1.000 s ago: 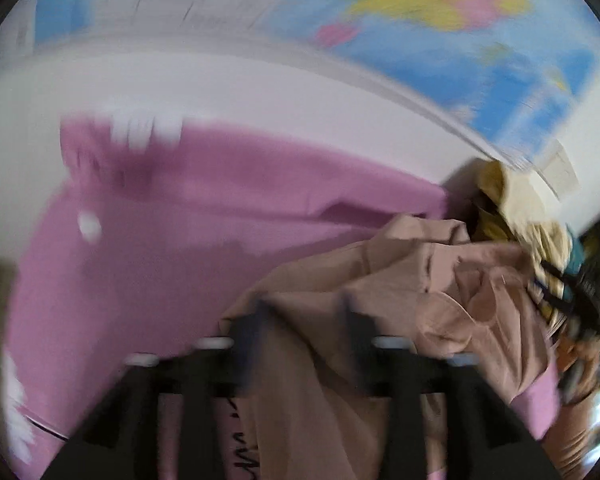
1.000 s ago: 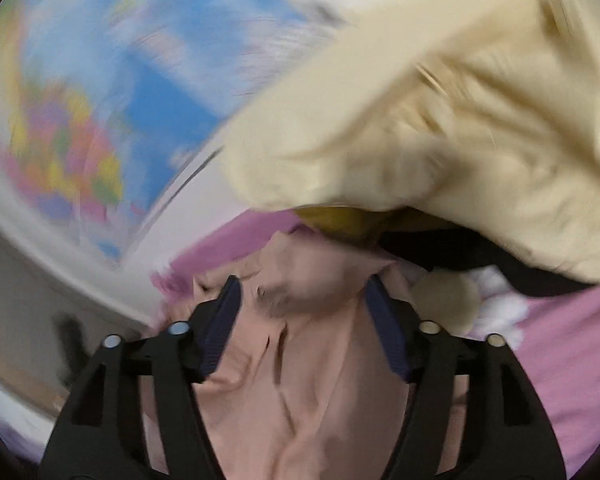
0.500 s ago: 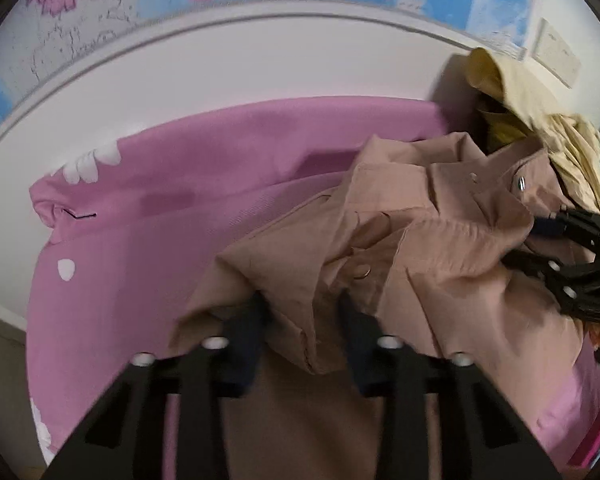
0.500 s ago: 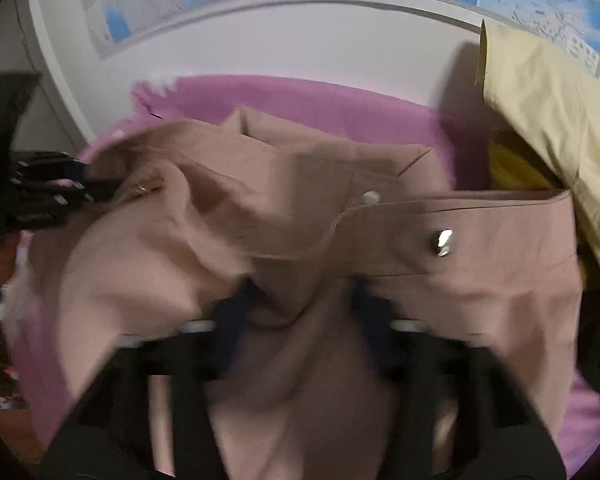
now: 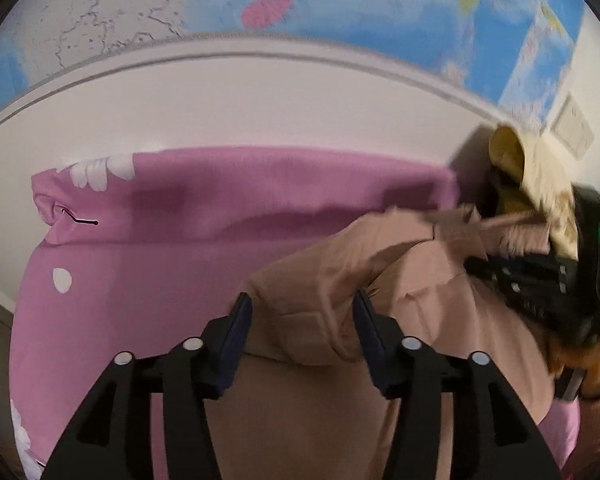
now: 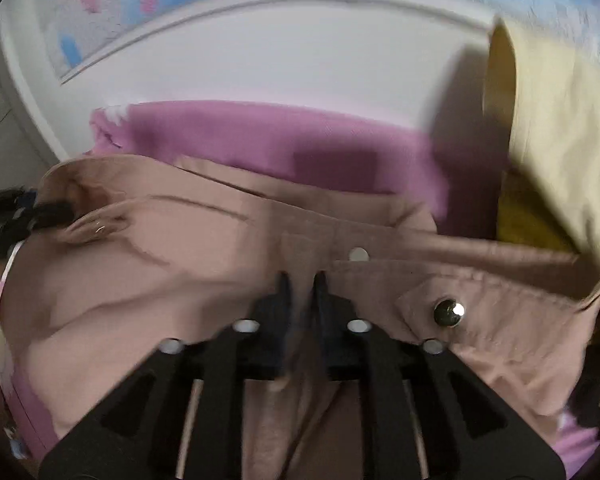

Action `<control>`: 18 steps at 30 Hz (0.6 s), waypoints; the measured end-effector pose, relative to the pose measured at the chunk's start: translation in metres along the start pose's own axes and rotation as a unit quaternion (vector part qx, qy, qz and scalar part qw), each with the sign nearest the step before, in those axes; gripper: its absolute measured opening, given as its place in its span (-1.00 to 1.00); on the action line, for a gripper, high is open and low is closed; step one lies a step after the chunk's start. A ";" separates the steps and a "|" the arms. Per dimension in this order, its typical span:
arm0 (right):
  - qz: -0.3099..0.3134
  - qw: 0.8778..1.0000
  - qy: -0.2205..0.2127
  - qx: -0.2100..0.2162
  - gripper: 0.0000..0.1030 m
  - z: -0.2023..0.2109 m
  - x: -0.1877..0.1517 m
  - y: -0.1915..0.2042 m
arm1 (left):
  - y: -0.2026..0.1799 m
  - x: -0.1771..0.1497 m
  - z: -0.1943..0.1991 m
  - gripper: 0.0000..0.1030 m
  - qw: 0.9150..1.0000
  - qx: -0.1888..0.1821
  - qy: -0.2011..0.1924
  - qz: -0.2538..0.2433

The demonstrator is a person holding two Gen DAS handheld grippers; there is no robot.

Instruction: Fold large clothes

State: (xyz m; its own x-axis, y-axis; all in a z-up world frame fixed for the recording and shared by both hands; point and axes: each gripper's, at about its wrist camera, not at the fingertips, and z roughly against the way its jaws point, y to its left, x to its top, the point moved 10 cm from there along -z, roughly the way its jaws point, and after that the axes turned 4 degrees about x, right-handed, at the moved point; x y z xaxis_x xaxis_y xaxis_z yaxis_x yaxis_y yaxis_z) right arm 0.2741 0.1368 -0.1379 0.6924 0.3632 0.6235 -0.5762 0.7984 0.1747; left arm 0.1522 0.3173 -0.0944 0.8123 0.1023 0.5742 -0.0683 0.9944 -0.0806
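Left gripper point(image 5: 302, 312): black two-finger tool with blue pads, jaws opening; a bunched fold of the dusty-pink button-up cotton garment point(image 5: 400, 280) sits between the pads and fills the gap.
Right gripper point(image 6: 300, 286): jaws nearly together and closing, pinching a thin fold of the same garment just below its placket; the fabric blurs there.
Garment position: heaped on the pink bedsheet with white flower print point(image 5: 188, 248), spread between the two grippers; a silver snap button point(image 6: 448, 312) shows on a flap to the right of the right gripper.
Open room: bare sheet lies left of and beyond the garment in the left wrist view, up to the white wall point(image 5: 260, 112).
Edges: the sheet's far edge meets the wall; a coloured world map point(image 5: 340, 8) hangs above.
Crowded side: a pale-yellow cloth pile point(image 6: 560, 128) rises at the right, touching the garment's far-right edge.
Containers: none in view.
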 end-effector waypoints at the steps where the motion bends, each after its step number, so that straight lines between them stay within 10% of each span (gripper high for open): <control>1: -0.001 1.000 -0.006 0.004 -0.49 0.006 0.000 -0.002 | 0.000 -0.003 0.000 0.15 1.000 0.004 -0.005 -0.004; 8: -0.005 0.993 -0.115 0.022 0.41 0.131 -0.020 -0.030 | 0.022 -0.026 0.046 0.69 0.999 -0.009 -0.052 -0.002; 18: -0.133 0.986 -0.076 0.066 0.65 0.147 -0.163 -0.084 | 0.019 -0.110 0.039 0.86 0.998 -0.054 -0.002 0.014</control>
State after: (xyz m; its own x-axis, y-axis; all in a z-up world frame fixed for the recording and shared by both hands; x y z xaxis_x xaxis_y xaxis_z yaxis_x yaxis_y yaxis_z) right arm 0.1457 -0.0605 -0.1421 0.7590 0.0650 0.6479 -0.4413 0.7830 0.4385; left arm 0.0390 0.3265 -0.1268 0.8086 0.1308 0.5736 -0.0284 0.9825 -0.1839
